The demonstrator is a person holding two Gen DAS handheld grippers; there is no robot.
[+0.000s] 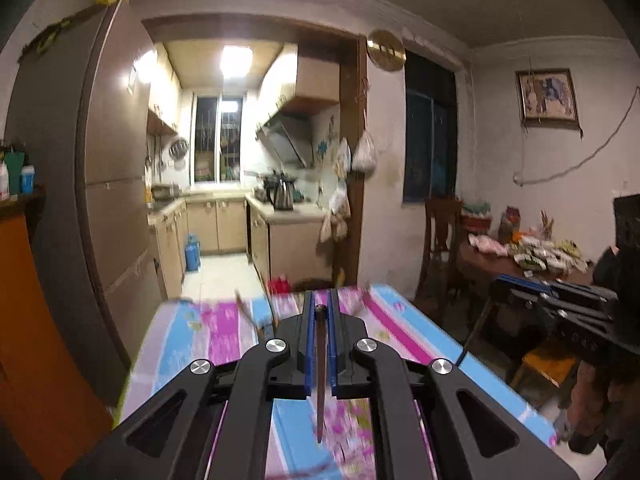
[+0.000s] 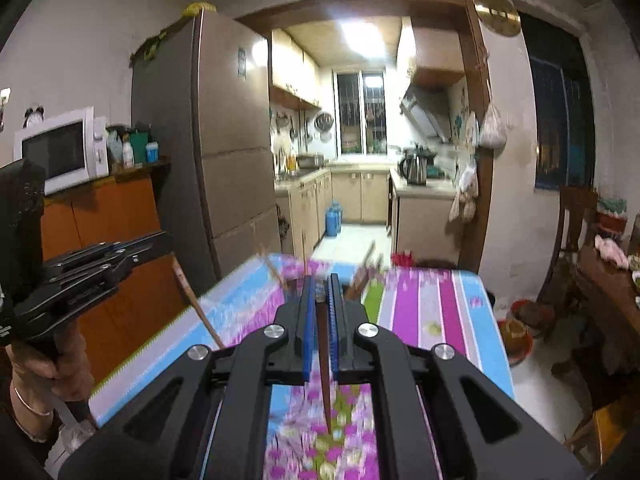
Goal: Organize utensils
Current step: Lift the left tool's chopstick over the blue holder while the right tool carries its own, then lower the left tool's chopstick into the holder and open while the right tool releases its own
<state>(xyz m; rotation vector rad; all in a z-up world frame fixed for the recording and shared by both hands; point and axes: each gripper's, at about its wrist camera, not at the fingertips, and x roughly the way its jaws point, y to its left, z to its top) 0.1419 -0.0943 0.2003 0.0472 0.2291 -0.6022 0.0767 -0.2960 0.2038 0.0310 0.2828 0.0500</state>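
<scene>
My left gripper (image 1: 320, 300) is shut on a brown chopstick (image 1: 321, 380), which hangs point-down between the blue pads above the striped flowery tablecloth (image 1: 404, 320). My right gripper (image 2: 320, 284) is likewise shut on a brown chopstick (image 2: 325, 376) over the same tablecloth (image 2: 424, 308). Each view shows the other gripper: the right one (image 1: 504, 286) at the right edge, the left one (image 2: 158, 240) at the left, held by a hand (image 2: 52, 364), its chopstick (image 2: 198, 308) slanting down. More chopsticks (image 2: 362, 280) lie blurred near the table's far end, also seen as sticks (image 1: 244, 308) in the left wrist view.
A tall fridge (image 2: 224, 140) stands left of the kitchen doorway. A microwave (image 2: 60, 152) sits on an orange cabinet (image 2: 112, 216). A wooden chair (image 1: 440, 240) and a cluttered round table (image 1: 520, 256) stand to the right. Bowls (image 2: 518, 334) sit on the floor by the table's right side.
</scene>
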